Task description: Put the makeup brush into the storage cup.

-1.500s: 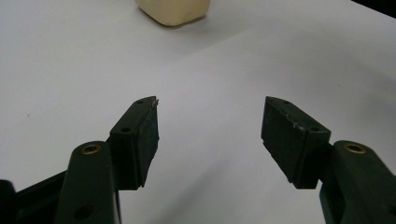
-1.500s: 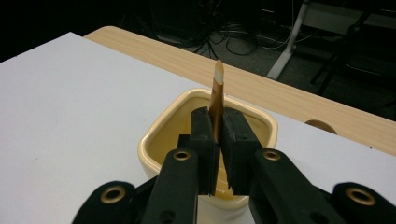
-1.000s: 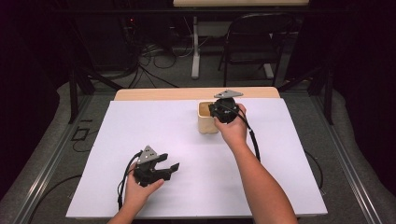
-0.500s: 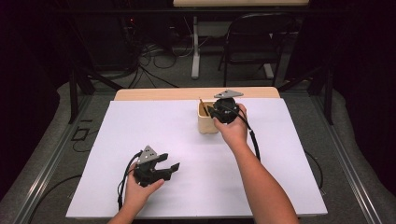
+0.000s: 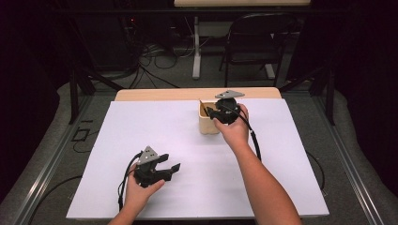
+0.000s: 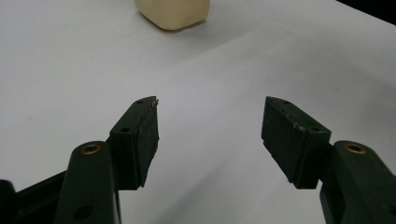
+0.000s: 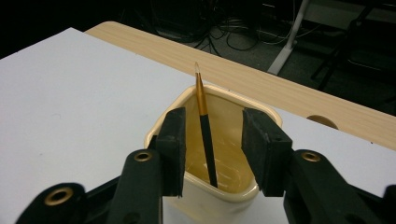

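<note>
A wooden desk (image 5: 155,93) covered by a broad white sheet (image 5: 155,136) fills the middle of a dark room, with a folding chair (image 5: 256,35) and loose floor cables (image 5: 155,56) beyond its far edge. Toward the back of the sheet, right of centre, stands a cream plastic cup (image 5: 206,124), rounded at its corners and open at the top. The person's right hand (image 5: 233,129) holds the right gripper (image 7: 212,135) just above that cup, its jaws parted over the rim with a gap on either side of a slim black brush (image 7: 208,144); neither jaw touches it. The brush stands tilted inside the cup, its lower end on the cup's floor, its gold ferrule and pale tip rising above the rim. Near the front left of the sheet, well apart from the cup, the left hand (image 5: 136,192) holds the left gripper (image 6: 210,123) low over the bare white surface, jaws spread wide with nothing between them.
</note>
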The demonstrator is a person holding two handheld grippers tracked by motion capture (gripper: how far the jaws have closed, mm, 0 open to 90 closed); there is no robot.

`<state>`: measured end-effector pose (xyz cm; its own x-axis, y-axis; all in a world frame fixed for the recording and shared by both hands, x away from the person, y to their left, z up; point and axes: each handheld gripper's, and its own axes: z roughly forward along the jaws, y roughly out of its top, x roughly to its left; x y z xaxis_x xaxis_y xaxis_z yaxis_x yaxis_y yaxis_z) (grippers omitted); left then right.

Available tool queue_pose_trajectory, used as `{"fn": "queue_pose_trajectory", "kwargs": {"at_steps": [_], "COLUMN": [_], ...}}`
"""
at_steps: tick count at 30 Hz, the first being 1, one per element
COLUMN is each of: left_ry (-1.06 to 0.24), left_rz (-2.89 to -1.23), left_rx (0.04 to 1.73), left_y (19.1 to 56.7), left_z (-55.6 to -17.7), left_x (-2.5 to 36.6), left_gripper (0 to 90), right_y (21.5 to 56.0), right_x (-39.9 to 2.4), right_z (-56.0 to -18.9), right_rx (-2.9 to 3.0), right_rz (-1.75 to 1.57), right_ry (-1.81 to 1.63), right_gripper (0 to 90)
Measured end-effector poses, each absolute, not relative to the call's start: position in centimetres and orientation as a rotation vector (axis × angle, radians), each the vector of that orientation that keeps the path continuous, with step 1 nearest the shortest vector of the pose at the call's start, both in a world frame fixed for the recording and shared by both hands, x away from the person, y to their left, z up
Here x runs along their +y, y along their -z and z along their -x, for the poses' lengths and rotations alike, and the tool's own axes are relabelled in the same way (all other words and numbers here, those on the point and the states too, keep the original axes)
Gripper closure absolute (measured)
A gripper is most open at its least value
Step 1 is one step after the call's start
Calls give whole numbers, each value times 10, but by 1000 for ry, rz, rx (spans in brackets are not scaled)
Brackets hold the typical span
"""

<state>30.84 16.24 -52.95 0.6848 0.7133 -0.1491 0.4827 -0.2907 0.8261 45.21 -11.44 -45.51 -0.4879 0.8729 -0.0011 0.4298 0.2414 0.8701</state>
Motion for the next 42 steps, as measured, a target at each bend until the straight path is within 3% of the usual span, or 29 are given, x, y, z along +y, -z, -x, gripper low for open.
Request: {"fn": "queue_pose_trajectory", "kwargs": {"at_steps": [11,42], "left_ry": [-313,-319], "left_rz": [-1957,-1946], "left_rx": [926,930], "left_y": [529,527], "left_z": [-308,-308], "left_x": [164,166], "left_gripper": [365,365], "right_y": [455,441], "right_x": [-112,-112], "right_z": [-451,-430], "right_rx": [2023,2068], "right_rz": [-1170,-1099], "right_ry": [-1188,-1210], "right_gripper": [513,472]}}
